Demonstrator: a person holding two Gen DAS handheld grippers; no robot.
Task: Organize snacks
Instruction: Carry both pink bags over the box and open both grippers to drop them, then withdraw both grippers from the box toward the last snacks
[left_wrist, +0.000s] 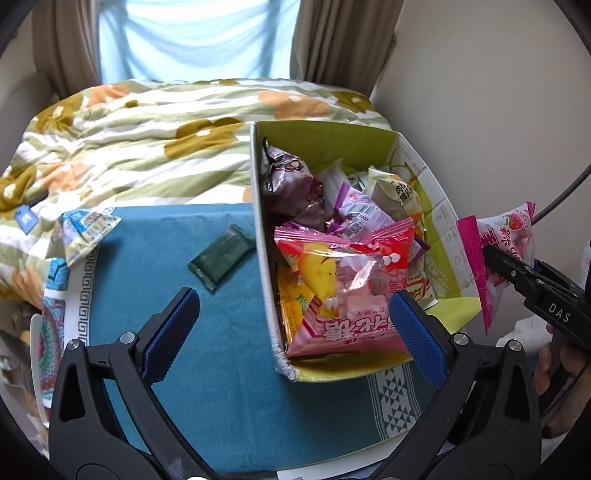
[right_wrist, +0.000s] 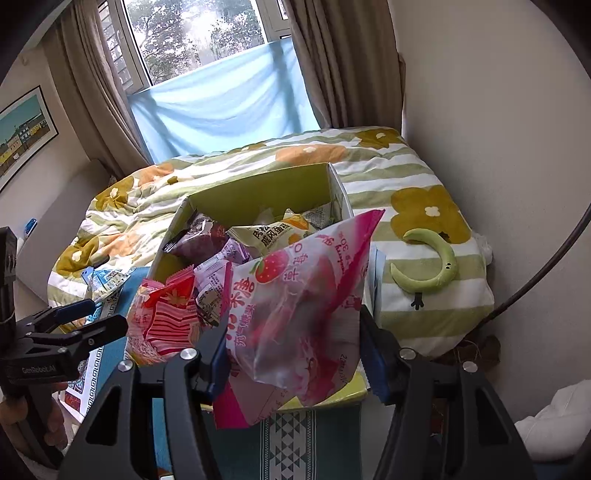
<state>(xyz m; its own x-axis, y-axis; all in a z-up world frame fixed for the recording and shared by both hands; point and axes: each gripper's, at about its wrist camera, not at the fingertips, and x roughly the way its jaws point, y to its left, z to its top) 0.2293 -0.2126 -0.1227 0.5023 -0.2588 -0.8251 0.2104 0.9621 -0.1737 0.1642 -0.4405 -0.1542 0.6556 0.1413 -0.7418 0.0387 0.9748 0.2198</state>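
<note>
While the right gripper (right_wrist: 293, 354) clamps a strawberry marshmallow bag (right_wrist: 295, 314) just before the snack box (right_wrist: 258, 188), the left gripper (left_wrist: 295, 328) gapes wide (nothing held), a green packet (left_wrist: 219, 256) ahead.

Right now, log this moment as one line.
right hand-held gripper: shut on strawberry marshmallow bag | left hand-held gripper: open, empty | box: snacks inside
</note>
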